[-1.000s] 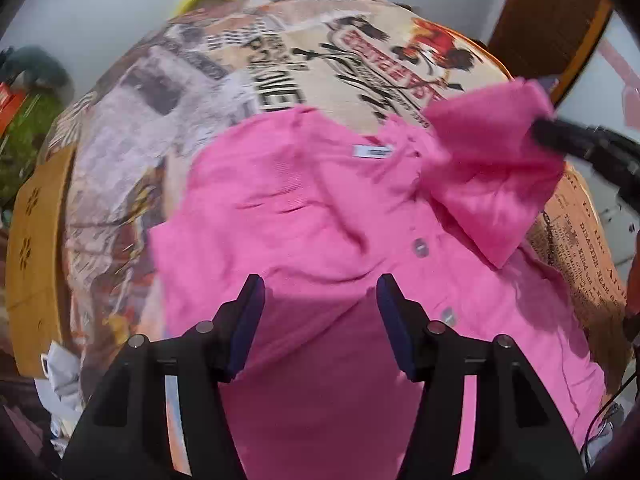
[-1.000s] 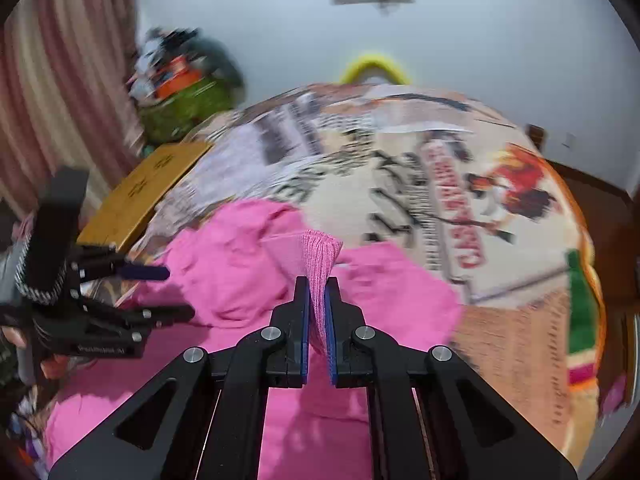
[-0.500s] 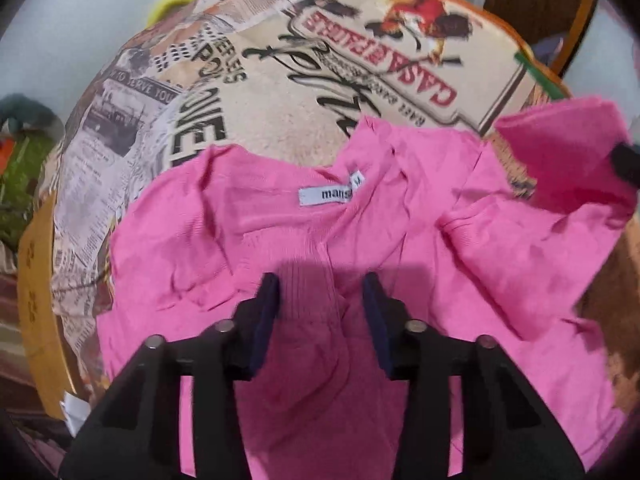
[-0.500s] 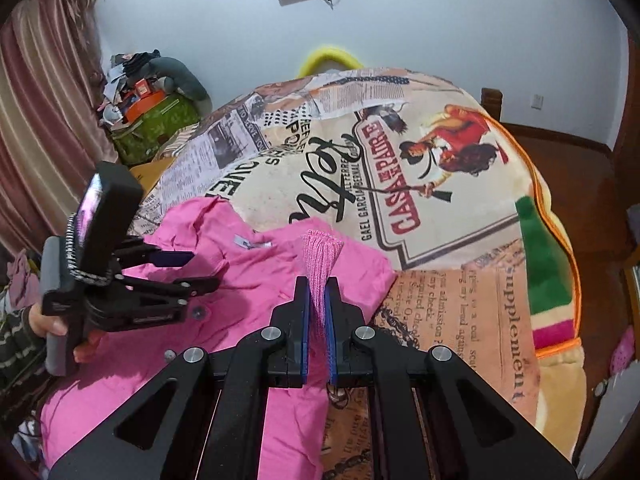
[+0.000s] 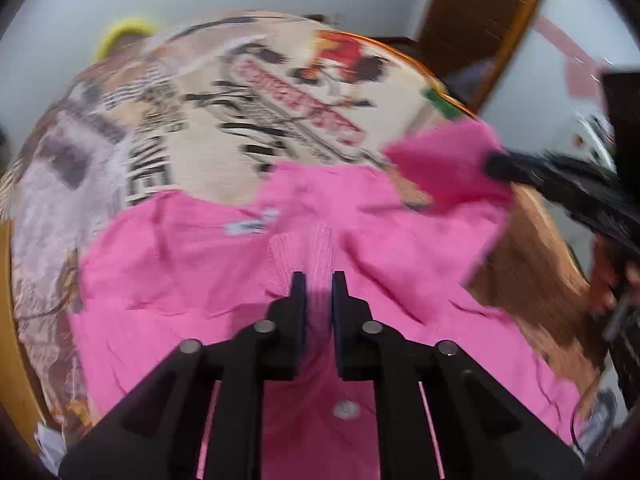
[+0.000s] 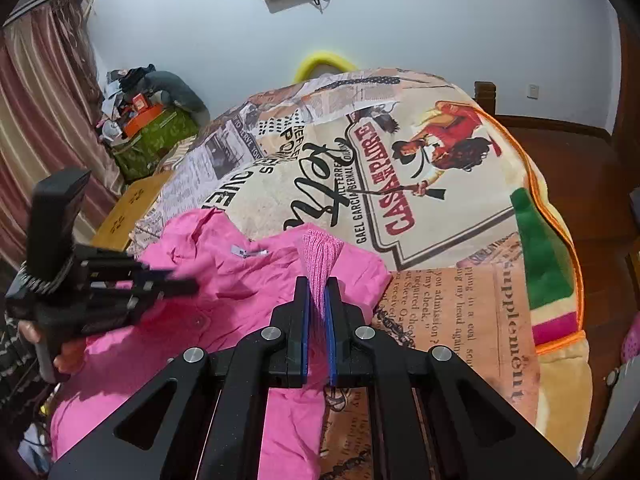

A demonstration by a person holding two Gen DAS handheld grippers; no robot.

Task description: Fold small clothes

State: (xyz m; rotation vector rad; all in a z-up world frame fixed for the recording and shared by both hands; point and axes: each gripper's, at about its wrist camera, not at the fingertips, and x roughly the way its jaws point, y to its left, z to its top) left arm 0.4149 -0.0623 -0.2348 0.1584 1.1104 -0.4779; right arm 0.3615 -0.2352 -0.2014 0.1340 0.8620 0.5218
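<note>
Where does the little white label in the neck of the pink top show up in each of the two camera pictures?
Left wrist view: the white label sits left of centre, blurred, above the left gripper.
Right wrist view: the label lies left of centre, up and left of the right gripper.
Shared landmark: the red-lettered sign printed on the blanket.

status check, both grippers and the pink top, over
Left gripper just closed on ribbed cuff. Right gripper shut on other cuff. Pink top unfolded. Nothing in the way.

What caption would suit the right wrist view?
Right hand-held gripper pinches a pink top's ribbed cuff above a printed blanket.
</note>
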